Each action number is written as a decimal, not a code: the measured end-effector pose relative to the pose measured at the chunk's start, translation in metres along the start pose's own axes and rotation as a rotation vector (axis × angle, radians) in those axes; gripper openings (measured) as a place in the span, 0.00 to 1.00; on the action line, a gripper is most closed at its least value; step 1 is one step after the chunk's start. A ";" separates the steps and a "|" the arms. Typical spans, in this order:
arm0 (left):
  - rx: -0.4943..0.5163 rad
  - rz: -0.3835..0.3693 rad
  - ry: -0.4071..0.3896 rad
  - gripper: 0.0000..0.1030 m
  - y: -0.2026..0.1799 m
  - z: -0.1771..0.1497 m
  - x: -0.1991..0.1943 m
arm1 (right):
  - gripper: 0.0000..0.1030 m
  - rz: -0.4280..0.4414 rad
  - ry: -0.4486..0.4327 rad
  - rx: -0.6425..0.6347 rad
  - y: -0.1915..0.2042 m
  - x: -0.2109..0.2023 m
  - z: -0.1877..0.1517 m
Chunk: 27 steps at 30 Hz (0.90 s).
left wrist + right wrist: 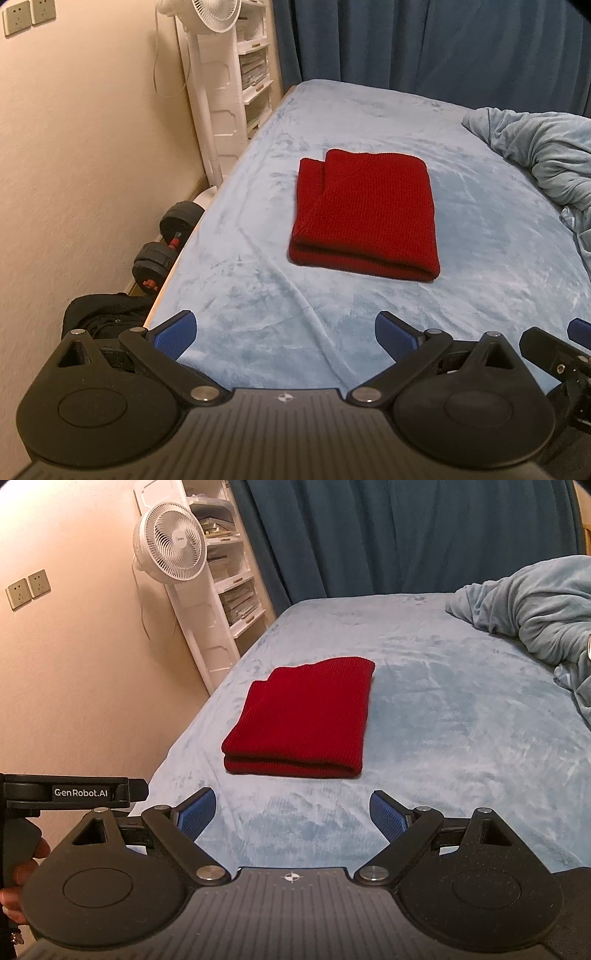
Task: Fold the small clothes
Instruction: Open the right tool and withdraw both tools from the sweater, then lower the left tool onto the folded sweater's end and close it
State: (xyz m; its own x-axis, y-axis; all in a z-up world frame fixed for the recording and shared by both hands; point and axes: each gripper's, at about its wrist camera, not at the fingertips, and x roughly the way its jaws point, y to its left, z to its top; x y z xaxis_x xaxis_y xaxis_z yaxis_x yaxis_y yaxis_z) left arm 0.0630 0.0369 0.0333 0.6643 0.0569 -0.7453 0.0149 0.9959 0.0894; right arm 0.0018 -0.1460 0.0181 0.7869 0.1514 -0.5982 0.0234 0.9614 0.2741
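From the left wrist view, the left claw (284, 334) is spread wide and empty above the light blue bed (258, 280), with the folded red knit (364, 218) lying ahead of it. From the right wrist view, the right claw (291, 812) gapes wide too, the red knit (303, 720) resting mid-bed, apart from both.

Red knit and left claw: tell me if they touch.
Apart. The left wrist view shows bare blue bedsheet between the open left claw and the folded red knit.
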 end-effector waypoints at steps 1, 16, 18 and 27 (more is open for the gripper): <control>0.001 0.000 0.003 1.00 0.000 0.001 0.001 | 0.88 -0.001 0.005 0.001 0.000 0.002 0.000; -0.041 0.009 0.050 1.00 -0.005 0.018 0.035 | 0.88 0.006 0.081 0.054 -0.015 0.038 0.005; -0.091 -0.002 0.052 1.00 -0.002 0.023 0.042 | 0.88 0.000 0.089 0.067 -0.021 0.044 0.008; -0.288 -0.054 0.052 1.00 0.002 0.062 0.095 | 0.88 0.029 0.098 0.184 -0.078 0.095 0.052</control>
State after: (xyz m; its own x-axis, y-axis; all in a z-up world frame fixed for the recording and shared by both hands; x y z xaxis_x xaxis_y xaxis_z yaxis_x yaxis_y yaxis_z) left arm 0.1722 0.0402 0.0033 0.6292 -0.0001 -0.7772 -0.1685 0.9762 -0.1366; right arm 0.1069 -0.2190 -0.0206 0.7255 0.2082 -0.6560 0.1214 0.8995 0.4197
